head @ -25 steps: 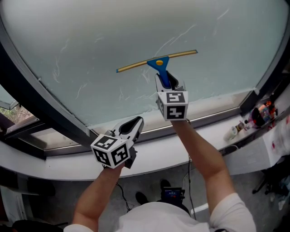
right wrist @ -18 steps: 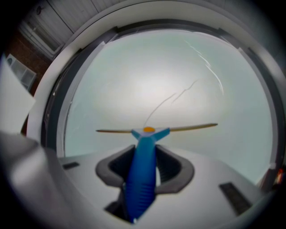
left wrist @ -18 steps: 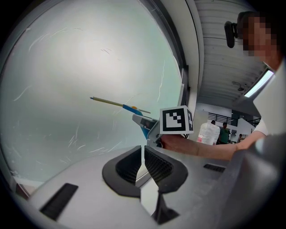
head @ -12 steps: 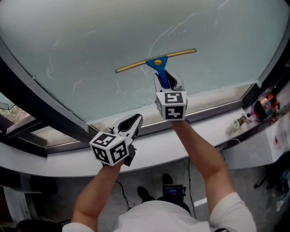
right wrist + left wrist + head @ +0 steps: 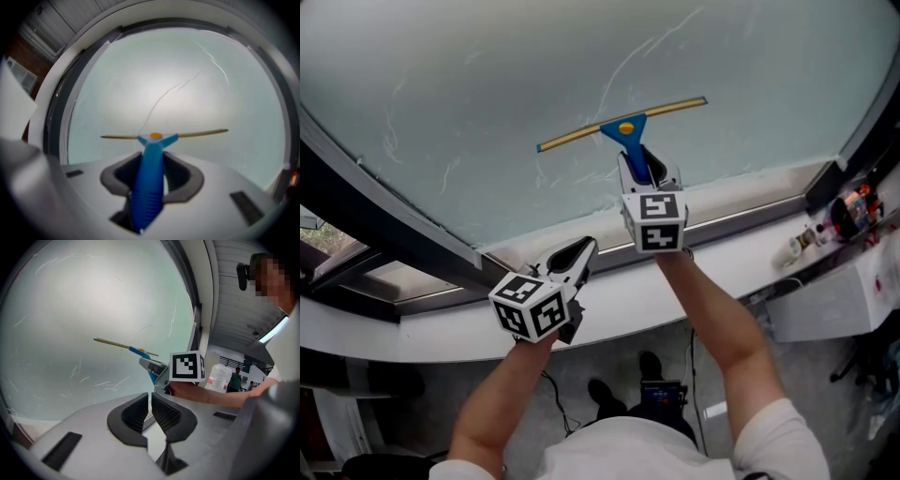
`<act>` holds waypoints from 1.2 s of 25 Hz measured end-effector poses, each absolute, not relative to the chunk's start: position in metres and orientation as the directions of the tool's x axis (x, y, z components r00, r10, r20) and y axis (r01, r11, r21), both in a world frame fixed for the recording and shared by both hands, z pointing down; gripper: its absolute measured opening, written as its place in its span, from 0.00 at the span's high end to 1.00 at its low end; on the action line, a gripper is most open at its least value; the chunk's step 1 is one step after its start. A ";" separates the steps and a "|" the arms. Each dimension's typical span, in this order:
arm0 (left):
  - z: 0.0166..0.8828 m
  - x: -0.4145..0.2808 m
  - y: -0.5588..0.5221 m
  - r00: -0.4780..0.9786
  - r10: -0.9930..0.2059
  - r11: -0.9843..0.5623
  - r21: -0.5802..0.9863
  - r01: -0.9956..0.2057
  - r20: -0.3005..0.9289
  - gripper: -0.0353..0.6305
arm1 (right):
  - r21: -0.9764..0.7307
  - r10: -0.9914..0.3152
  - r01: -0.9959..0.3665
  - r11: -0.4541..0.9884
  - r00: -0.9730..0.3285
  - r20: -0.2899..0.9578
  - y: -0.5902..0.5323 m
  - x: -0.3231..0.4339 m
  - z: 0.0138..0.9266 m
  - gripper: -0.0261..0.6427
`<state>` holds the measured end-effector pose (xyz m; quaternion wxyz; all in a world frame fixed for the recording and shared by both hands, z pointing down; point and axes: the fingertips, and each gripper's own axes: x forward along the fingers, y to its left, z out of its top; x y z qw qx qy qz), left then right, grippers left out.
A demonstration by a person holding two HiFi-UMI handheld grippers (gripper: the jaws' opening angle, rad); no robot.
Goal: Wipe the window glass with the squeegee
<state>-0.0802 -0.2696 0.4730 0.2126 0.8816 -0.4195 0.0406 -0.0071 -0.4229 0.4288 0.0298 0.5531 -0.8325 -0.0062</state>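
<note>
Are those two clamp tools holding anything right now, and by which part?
The right gripper grips the yellow-bladed blue plastic squeegee by its handle, blade end pointing away. The left gripper is shut and holds nothing.

Wide glass between dark frame bars
</note>
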 end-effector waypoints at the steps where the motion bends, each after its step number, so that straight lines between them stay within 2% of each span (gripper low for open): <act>1: 0.475 -0.080 -0.270 0.645 -0.721 -0.557 0.343 -0.757 0.253 0.88 | 0.041 -0.921 -0.920 0.389 -0.387 0.045 -0.423 -0.007 0.432 0.74; 13: 0.501 -0.074 -0.269 0.646 -0.707 -0.543 0.363 -0.757 0.289 0.88 | 0.032 -0.914 -0.919 0.394 -0.388 0.116 -0.421 -0.002 0.482 0.74; 30: 0.536 -0.075 -0.274 0.630 -0.704 -0.505 0.392 -0.769 0.328 0.88 | 0.055 -0.911 -0.913 0.404 -0.397 0.114 -0.422 -0.001 0.522 0.74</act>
